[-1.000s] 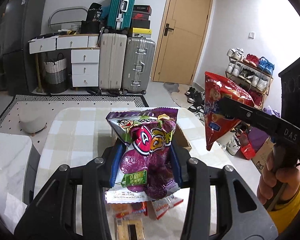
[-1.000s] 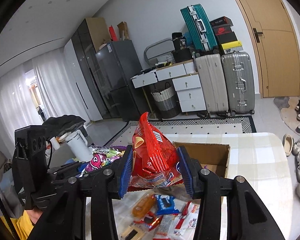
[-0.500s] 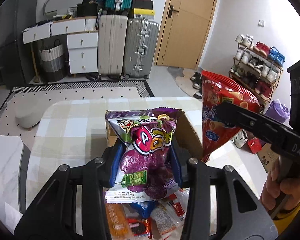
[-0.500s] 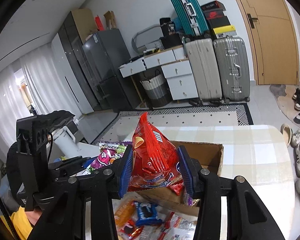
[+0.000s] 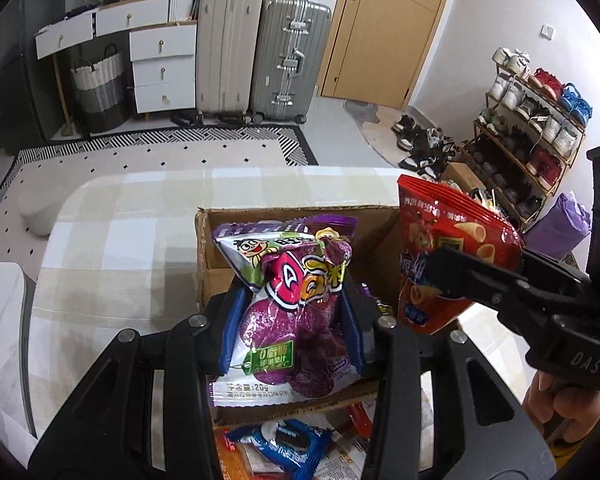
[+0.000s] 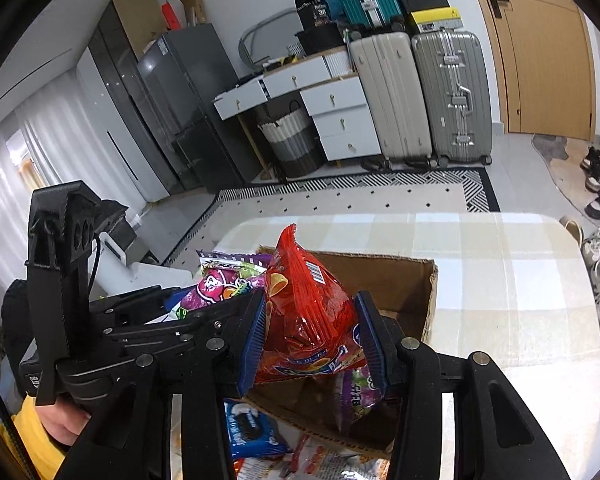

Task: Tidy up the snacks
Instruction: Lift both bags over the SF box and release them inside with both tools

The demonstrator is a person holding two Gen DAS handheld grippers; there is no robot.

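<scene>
My left gripper (image 5: 292,324) is shut on a purple snack bag (image 5: 296,312) and holds it over the open cardboard box (image 5: 220,236) on the checked tablecloth. My right gripper (image 6: 310,340) is shut on a red chip bag (image 6: 308,308) and holds it over the same box (image 6: 400,276). In the left wrist view the red bag (image 5: 440,248) hangs at the box's right side. In the right wrist view the purple bag (image 6: 224,280) shows left of the red one. Another purple packet (image 6: 356,396) lies inside the box.
Loose snacks lie on the table in front of the box, among them a blue cookie pack (image 5: 288,444) (image 6: 252,428). The checked tablecloth (image 5: 120,232) stretches left and beyond the box. Suitcases (image 5: 260,40), drawers and a shoe rack (image 5: 532,120) stand farther back.
Both grippers have moved forward and down with their bags, from above the loose snacks to over the open box. The cameras have tilted downward.
</scene>
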